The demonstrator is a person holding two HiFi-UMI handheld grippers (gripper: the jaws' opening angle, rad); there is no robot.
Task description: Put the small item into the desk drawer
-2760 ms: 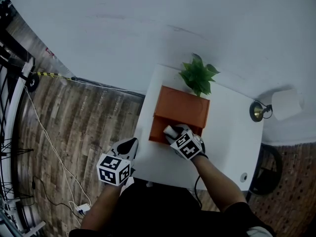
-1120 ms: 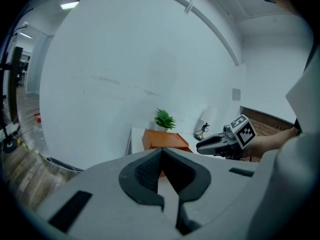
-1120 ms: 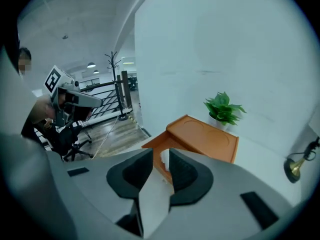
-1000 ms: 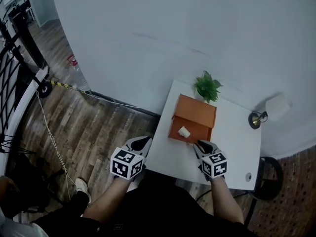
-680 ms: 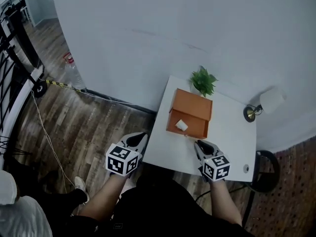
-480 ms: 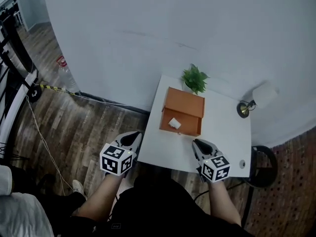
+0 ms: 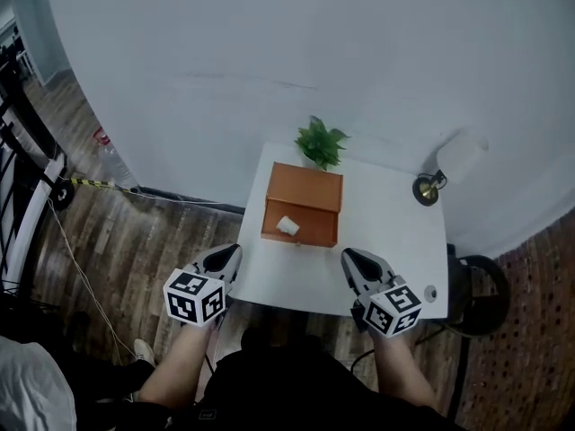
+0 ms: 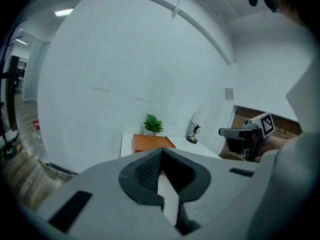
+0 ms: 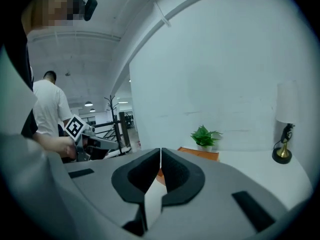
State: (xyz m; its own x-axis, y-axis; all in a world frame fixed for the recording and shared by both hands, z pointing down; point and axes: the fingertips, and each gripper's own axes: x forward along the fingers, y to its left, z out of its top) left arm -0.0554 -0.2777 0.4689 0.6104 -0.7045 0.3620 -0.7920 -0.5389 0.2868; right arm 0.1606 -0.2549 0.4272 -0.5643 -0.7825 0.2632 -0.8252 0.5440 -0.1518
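nearest, both claws hang off the front edge of the tabletop (image 7: 314, 278), well apart from each other and from the task's thing. the left claw (image 7: 226, 257) has its jaws together at the tips with nothing between them. the right claw (image 7: 353, 260) is closed tip to tip as well; its jaws have just been closing, and they closed on nothing. neither claw touches the tabletop or anything on it.

further in, an orange drawer box (image 7: 307, 189) stands on the tabletop with its drawer (image 7: 314, 234) pulled out toward the person. the small item (image 7: 287, 226) lies inside that open drawer, toward its left side. it is a little white lump, too small to tell its material. i would judge it light and maybe a bit soft, so it needs only a gentle pinch. the best hold would be across its short sides from above, clear of the drawer wall. as it lies, the placing looks done, with the drawer not yet pushed in.

behind the box stands a green plant (image 7: 319, 140), and to the right a small lamp (image 7: 428, 187), by the pale wall (image 7: 269, 61).
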